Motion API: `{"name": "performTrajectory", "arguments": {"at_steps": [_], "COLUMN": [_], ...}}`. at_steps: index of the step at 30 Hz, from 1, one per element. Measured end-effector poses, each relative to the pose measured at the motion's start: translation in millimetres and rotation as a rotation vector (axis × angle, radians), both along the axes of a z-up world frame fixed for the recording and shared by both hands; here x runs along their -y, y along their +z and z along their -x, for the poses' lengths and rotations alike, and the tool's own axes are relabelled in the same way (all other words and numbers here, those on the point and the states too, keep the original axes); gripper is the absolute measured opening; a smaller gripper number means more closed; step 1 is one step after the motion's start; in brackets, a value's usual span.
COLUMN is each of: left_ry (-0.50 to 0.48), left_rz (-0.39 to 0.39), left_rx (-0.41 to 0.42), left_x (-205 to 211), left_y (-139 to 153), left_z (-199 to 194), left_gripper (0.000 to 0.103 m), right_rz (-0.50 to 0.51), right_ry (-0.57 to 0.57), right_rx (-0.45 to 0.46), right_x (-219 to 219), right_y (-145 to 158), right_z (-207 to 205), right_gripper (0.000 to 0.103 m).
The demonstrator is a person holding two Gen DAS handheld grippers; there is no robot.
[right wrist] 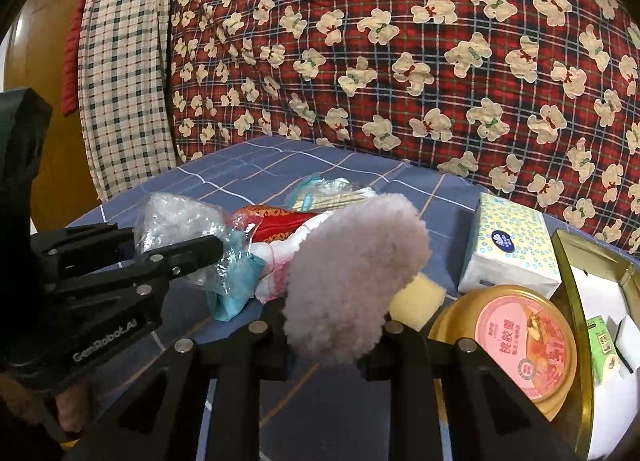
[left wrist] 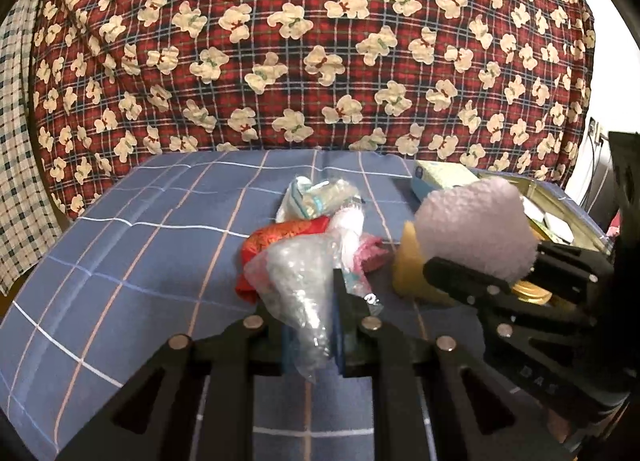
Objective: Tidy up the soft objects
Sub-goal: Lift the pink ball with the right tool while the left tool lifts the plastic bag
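My left gripper [left wrist: 310, 325] is shut on a clear bubble-wrap bag [left wrist: 298, 285] and holds it above the blue checked bedsheet [left wrist: 140, 253]; it also shows in the right wrist view [right wrist: 180, 221]. My right gripper [right wrist: 332, 325] is shut on a fluffy pale pink pad [right wrist: 356, 269], which also shows in the left wrist view [left wrist: 476, 229]. Between them lies a pile: a red patterned cloth [left wrist: 288, 237], a white-and-pink cloth [left wrist: 352, 237], a clear packet with teal print [left wrist: 316, 197] and a yellow sponge [right wrist: 418, 297].
A tissue pack [right wrist: 512, 249] lies at the right. A round gold tin with a pink lid [right wrist: 524, 341] sits beside an open gold box [right wrist: 576, 301] holding cartons. A red bear-print quilt [left wrist: 320, 41] rises behind the sheet.
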State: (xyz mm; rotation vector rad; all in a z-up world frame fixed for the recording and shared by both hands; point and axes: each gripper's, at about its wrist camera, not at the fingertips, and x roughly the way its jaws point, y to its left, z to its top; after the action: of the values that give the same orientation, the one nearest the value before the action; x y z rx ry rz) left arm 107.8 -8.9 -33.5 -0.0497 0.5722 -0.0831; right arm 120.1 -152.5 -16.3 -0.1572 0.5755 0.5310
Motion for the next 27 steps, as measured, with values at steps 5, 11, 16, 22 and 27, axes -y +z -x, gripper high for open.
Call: {"name": "performTrajectory", "arguments": {"at_steps": [5, 11, 16, 22, 27], "left_ry": [0.006, 0.020, 0.038, 0.070, 0.086], "left_rz": [0.005, 0.001, -0.014, -0.002, -0.007], "left_rx": [0.004, 0.023, 0.049, 0.075, 0.092], "left_x": [0, 3, 6, 1, 1], "left_y": [0, 3, 6, 8, 8], "left_z": [-6, -9, -10, -6, -3], "left_gripper": [0.013, 0.013, 0.013, 0.013, 0.013], "right_rz": [-0.006, -0.023, -0.041, -0.048, -0.058], "right_ry": [-0.007, -0.024, -0.030, -0.037, -0.041], "right_rx": [0.005, 0.045, 0.085, 0.108, 0.122], "right_x": [1, 3, 5, 6, 8], "right_y": [1, 5, 9, 11, 13], "right_z": [-1, -2, 1, 4, 5], "right_gripper": [0.024, 0.024, 0.024, 0.024, 0.024]}}
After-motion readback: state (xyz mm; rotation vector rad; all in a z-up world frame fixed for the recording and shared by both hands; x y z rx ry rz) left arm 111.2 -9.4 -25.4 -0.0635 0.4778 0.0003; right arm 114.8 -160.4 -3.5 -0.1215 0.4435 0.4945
